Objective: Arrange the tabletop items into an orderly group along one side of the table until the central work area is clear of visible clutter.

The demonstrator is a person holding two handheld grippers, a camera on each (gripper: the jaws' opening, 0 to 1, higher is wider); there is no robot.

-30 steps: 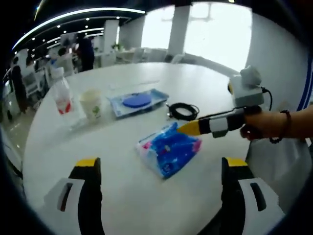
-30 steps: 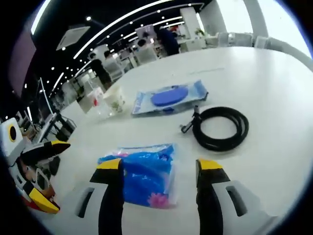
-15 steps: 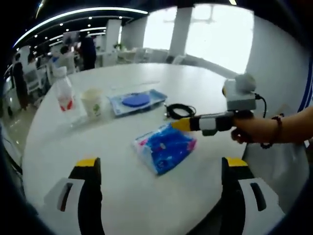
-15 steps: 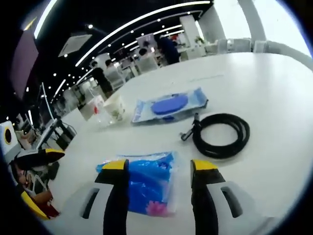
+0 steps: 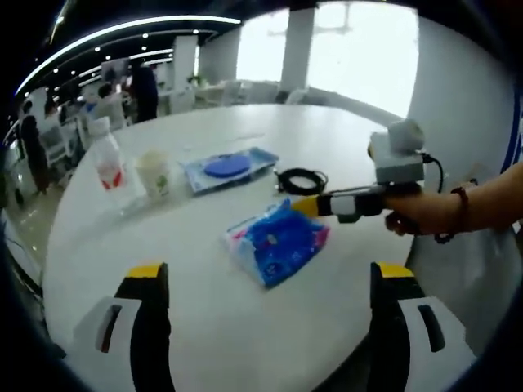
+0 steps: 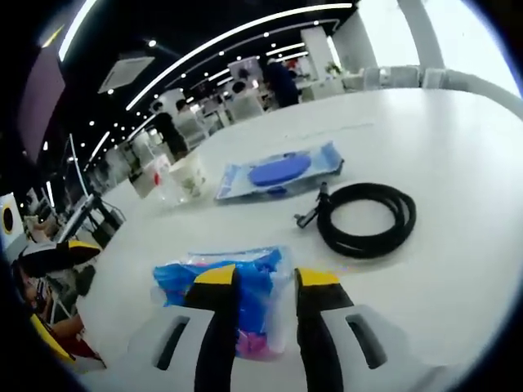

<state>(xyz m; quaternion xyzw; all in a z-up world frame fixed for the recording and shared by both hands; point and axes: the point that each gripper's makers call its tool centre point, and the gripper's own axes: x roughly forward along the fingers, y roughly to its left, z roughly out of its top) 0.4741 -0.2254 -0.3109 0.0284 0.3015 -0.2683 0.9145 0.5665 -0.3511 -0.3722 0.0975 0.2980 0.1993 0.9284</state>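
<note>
1. A round white table [image 5: 245, 327] is seen in both views; its near edge curves just ahead of the left gripper [image 5: 270, 282], and a broad bare stretch of top lies between that edge and the pack [image 5: 279, 239].
2. The left gripper is held wide, its two yellow-tipped jaws far apart with nothing between them, above the near rim.
3. The right gripper [image 6: 268, 279] is drawn narrow – its jaws stand close together over the right part of the pack [image 6: 221, 282], whose plastic is seen between them; whether the film is actually pinched cannot be told.
4. In the left gripper view the right gripper [image 5: 306, 206] is seen coming in from the right, held by a hand [image 5: 417, 214], its yellow tip at the pack's far corner.
5. Five loose things are counted on the table: one blue-and-pink pack near the middle, one coiled black cable [image 6: 364, 219] beyond it to the right, one flat blue packet [image 6: 278, 173] further back, one paper cup [image 5: 154, 173] and one bottle [image 5: 106, 159] at the far left.
6. Cup and bottle stand upright just beside each other near the left rim – well apart from the pack.
7. Bare top is seen right of the cable, out to the far edge.
</note>
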